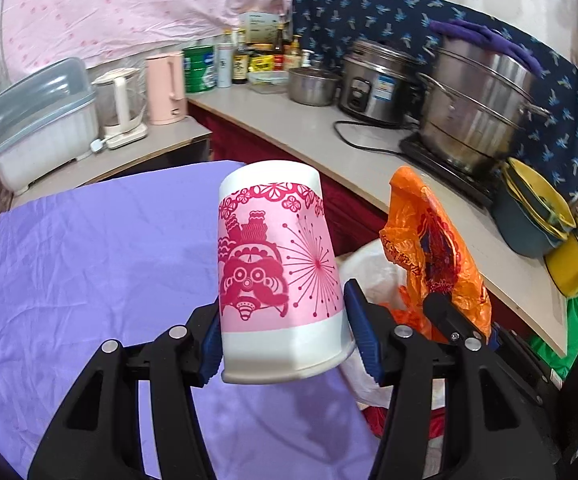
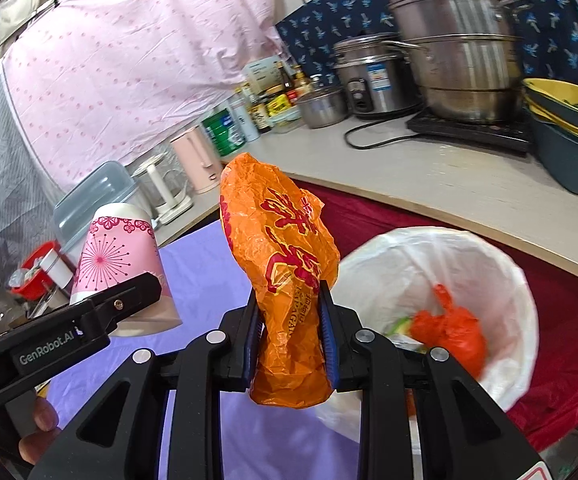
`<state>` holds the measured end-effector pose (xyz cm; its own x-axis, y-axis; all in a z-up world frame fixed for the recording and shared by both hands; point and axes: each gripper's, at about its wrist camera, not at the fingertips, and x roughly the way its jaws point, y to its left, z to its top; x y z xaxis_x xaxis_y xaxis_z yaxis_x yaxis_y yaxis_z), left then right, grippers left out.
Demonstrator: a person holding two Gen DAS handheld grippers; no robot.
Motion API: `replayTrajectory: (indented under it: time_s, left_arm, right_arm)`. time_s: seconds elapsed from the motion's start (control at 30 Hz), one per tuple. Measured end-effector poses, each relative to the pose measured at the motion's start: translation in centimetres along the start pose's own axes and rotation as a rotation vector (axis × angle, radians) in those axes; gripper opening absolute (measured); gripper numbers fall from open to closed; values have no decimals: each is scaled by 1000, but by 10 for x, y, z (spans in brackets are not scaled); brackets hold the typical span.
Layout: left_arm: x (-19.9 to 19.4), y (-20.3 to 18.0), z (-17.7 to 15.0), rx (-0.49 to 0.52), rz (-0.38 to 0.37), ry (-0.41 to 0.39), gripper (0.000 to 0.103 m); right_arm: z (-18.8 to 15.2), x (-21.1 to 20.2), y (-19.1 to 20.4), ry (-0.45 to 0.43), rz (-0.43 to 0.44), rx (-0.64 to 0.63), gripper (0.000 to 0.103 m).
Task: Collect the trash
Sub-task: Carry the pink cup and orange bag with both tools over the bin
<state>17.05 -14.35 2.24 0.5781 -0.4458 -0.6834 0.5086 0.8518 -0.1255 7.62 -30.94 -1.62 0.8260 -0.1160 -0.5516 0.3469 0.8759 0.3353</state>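
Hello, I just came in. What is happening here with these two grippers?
A person is collecting trash with a gripper in each hand. The left gripper is shut on a pink and white paper cup, held above the purple cloth. The right gripper is shut on a crumpled orange plastic bag. Beside it stands a bin with a white liner, which already holds some trash. Neither item has been dropped in yet.

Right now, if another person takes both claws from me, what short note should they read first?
Left claw: shut on the pink paper cup, held upside down above the purple cloth.
Right claw: shut on the crumpled orange plastic bag, near the white-lined trash bin.
Done: some red-orange trash already lies in the bin.
Left: drop the bag into the bin, then the cup.
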Motion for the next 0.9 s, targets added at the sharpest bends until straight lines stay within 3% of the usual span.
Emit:
replayTrajectory:
  time_s: [0.37,0.9]
  left_arm:
    - [17,-73,-17,104,-69,54,53]
    - [51,-102,-33,130,-96,129,53]
  right_arm:
    - [-6,-23,-68,-2,-94,70,25]
    - [-18,-17,-102,18,-143,118,25]
